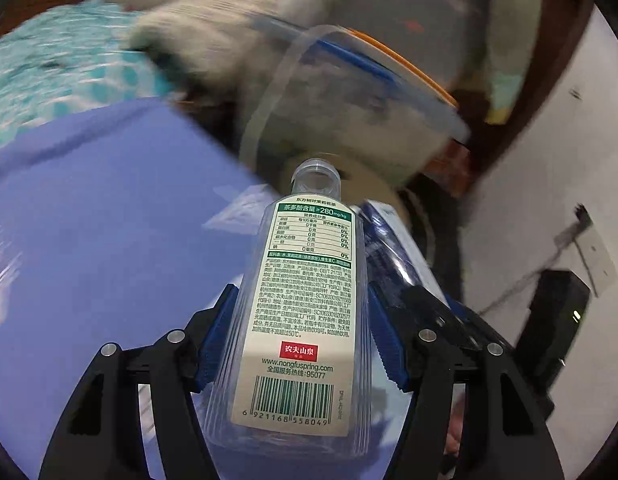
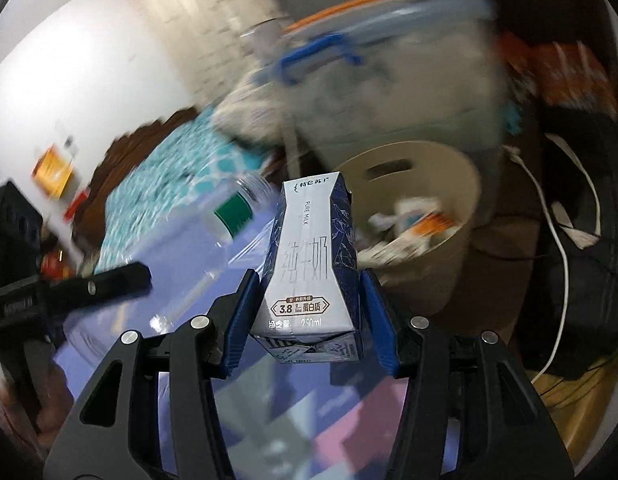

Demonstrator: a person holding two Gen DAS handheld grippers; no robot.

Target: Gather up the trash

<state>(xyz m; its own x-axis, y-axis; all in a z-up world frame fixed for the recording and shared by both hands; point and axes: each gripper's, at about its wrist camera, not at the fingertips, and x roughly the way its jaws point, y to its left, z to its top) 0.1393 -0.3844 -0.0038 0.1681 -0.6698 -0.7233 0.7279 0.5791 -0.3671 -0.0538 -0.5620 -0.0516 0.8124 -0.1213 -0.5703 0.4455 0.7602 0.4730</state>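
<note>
Purple bed sheet (image 1: 89,208) lies under both tongs. Left tongs (image 1: 301,336) clamp an empty, uncapped clear bottle (image 1: 305,312); right tongs (image 2: 305,316) clamp a milk carton (image 2: 309,264). Beyond the carton, a beige bin (image 2: 461,184) holds paper scraps.

Behind your clear bottle (image 1: 305,312), the lidded storage box (image 1: 373,92) and the pale bundle (image 1: 213,28) to its left smear into streaks, so you cannot read their contents. The milk carton (image 1: 397,248) is mostly hidden behind the bottle. From the right wrist, the scraps inside the beige bin (image 2: 441,176) are too blurred to name, and the bin's near side sits behind your milk carton.
</note>
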